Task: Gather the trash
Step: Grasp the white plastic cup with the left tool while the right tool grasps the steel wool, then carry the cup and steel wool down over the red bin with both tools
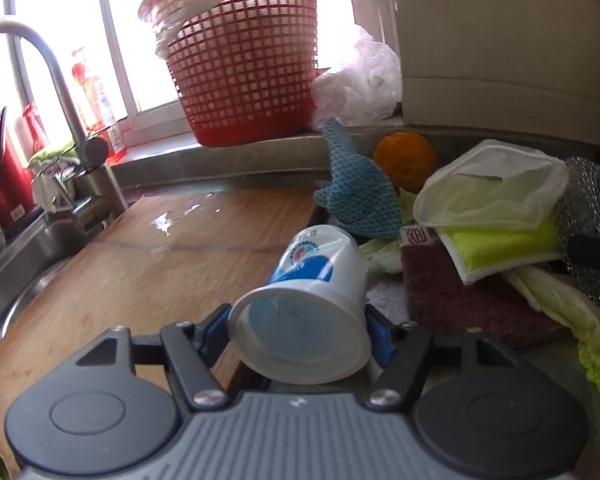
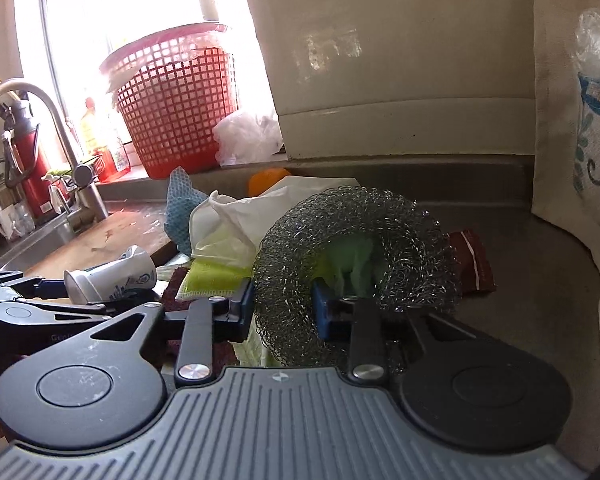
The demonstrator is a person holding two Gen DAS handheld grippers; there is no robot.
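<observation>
Clearly both tools are busy at once, each set on a different piece of clutter at the right end of the worktop (image 1: pixel 560 364). At the lower centre of the left wrist view, the left tool (image 1: pixel 298 330) has its blue pads on either side of a white yoghurt cup (image 1: pixel 312 304) that lies tipped on its side with its open mouth toward the camera; the jaws stand fairly wide because they span the wide rim end, and the pads look pressed against it, so I judge the cup gripped. It sits at the edge of a wet wooden cutting board (image 1: pixel 160 264), which likely explains a sideways grasp, not one from above. In the centre of the right wrist view, the right tool (image 2: pixel 282 312) is narrowed down on a steel wool scourer (image 2: pixel 356 248), one pad outside the ring and one inside its hollow, pinching the near wall of the coil; that suits a springy, open thing that offers no solid body. Behind the scourer lie a white plastic bag (image 2: pixel 260 216), a yellow-green sponge cloth (image 2: pixel 208 280) and a blue mesh cloth (image 2: pixel 180 208), with cabbage leaves (image 1: pixel 572 312) and an orange (image 1: pixel 404 160) nearby. A red basket (image 1: pixel 240 80) stands on the windowsill at the upper centre, possibly where the trash goes.
</observation>
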